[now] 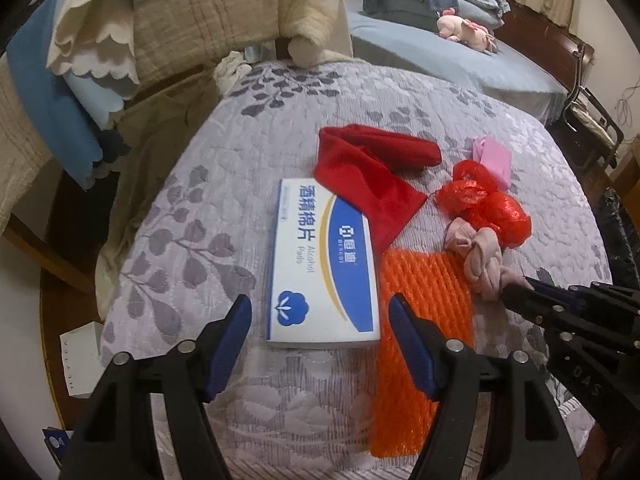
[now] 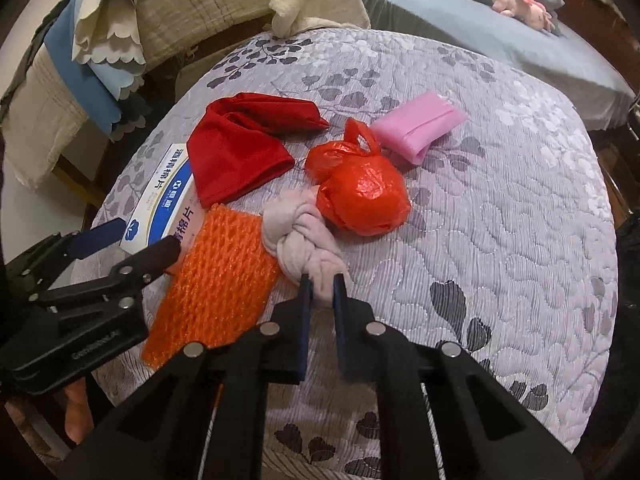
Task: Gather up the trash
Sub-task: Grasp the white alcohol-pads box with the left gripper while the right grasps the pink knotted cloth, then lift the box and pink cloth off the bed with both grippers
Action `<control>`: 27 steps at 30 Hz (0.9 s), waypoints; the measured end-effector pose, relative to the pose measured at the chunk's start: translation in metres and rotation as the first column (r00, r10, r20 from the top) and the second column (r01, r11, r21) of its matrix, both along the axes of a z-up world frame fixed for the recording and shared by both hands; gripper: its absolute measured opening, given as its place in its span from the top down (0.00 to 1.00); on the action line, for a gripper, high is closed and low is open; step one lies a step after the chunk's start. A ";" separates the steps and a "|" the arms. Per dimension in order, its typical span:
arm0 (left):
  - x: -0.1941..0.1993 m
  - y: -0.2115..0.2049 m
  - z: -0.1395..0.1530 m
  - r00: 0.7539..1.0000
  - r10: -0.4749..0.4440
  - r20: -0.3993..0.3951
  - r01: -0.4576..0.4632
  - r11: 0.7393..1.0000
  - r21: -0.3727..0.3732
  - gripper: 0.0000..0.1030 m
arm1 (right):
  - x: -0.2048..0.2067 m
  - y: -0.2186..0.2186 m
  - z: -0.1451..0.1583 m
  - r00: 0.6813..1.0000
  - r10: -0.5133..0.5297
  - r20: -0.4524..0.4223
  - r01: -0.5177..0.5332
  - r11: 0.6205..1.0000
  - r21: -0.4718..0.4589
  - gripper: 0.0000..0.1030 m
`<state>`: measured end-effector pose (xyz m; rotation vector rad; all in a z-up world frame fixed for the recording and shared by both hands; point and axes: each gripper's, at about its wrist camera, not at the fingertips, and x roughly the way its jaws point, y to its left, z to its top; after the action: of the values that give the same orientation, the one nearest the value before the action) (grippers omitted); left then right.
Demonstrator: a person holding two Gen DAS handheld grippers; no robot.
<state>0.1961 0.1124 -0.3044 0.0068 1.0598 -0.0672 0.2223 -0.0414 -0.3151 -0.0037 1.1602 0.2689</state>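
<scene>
Item 1, knotted pink cloth (image 2: 304, 236): lies on the quilted table cover (image 2: 500, 240), between the orange foam net (image 2: 218, 276) and the red plastic bag (image 2: 362, 200), touching both. My right gripper (image 2: 321, 280) is closed on its near tail, blue pads pinching fabric. Soft and light by the look of it; the knot should keep it from unravelling when lifted, though the tail could slip from a shallow pinch.

Item 2, red plastic bag: tied, rounded, handles up. Thin and crinkly (probably slippery on its bulge); the handle loop looks the surer hold.

Item 3, orange foam net: flat, springy, very light; any edge should do.

Item 4, alcohol pads box (image 1: 324, 268): stiff card, partly under the red cloth (image 1: 368, 176). My left gripper (image 1: 320, 320) hangs spread wide and empty just before its near end. Take it across the narrow width.

Item 5, pink packet (image 2: 418, 128): beyond the bag, soft-looking, contents unclear.
</scene>
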 end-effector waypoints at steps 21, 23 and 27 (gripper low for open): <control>-0.003 0.001 0.016 1.000 0.024 0.009 -0.024 1.000 -0.005 0.47 | -0.009 -0.001 0.015 1.000 0.008 0.011 -0.008 1.000 0.020 0.92; -0.007 0.000 0.022 1.000 0.025 0.019 -0.025 1.000 0.008 0.47 | -0.011 -0.001 0.021 1.000 0.012 0.020 -0.012 1.000 0.023 0.92; -0.014 -0.002 0.032 0.999 0.030 0.030 -0.031 0.999 0.014 0.47 | -0.015 -0.006 0.033 0.999 0.003 0.038 -0.005 0.999 0.036 0.93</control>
<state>0.1820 0.1107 -0.2726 0.0043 1.0300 -0.0319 0.2074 -0.0478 -0.2820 0.0207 1.1180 0.2924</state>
